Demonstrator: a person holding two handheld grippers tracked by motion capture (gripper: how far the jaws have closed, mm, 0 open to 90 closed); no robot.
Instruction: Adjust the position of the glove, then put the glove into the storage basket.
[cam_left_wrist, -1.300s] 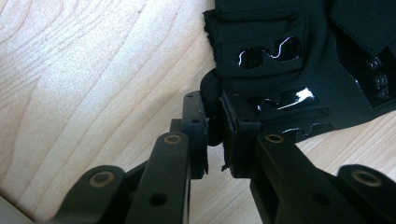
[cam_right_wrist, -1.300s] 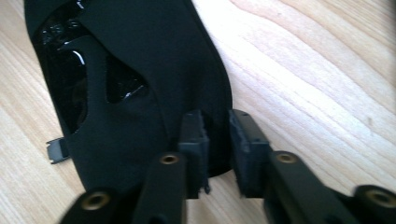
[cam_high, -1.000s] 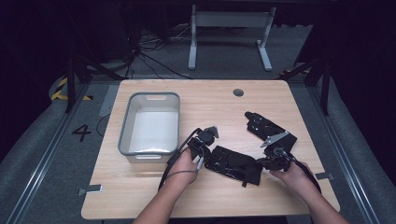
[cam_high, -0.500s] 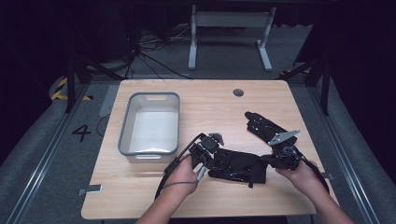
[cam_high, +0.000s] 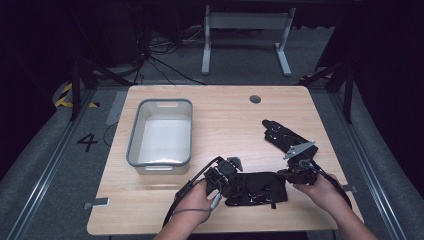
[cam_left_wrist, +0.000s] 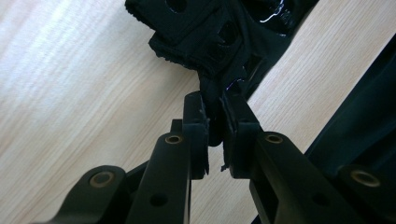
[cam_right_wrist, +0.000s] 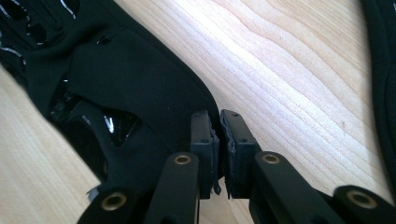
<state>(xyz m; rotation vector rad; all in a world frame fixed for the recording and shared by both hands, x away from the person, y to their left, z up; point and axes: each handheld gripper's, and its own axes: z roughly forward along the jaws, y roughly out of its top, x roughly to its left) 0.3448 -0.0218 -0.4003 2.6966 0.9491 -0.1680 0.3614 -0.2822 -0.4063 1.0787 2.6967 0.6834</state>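
Observation:
A black glove (cam_high: 257, 187) lies flat on the wooden table (cam_high: 225, 115) near its front edge, stretched between my two grippers. My left gripper (cam_high: 231, 185) is shut on the glove's left end; in the left gripper view a fold of the black glove (cam_left_wrist: 205, 37) is pinched between the pads (cam_left_wrist: 194, 121) of that gripper (cam_left_wrist: 214, 116). My right gripper (cam_high: 290, 175) is shut on the right end, and in the right gripper view that gripper (cam_right_wrist: 218, 123) clamps the thin edge of the glove (cam_right_wrist: 126, 84). A second black glove (cam_high: 280, 134) lies farther back on the right.
A grey plastic bin (cam_high: 132, 145) stands on the left half of the table. A round cable hole (cam_high: 255, 99) sits near the far edge. Bare wood lies between the bin and the second glove.
My left gripper has moved toward the front edge and a little right, drawing the glove with it. The right gripper has stayed nearly in place, still clamped on the glove.

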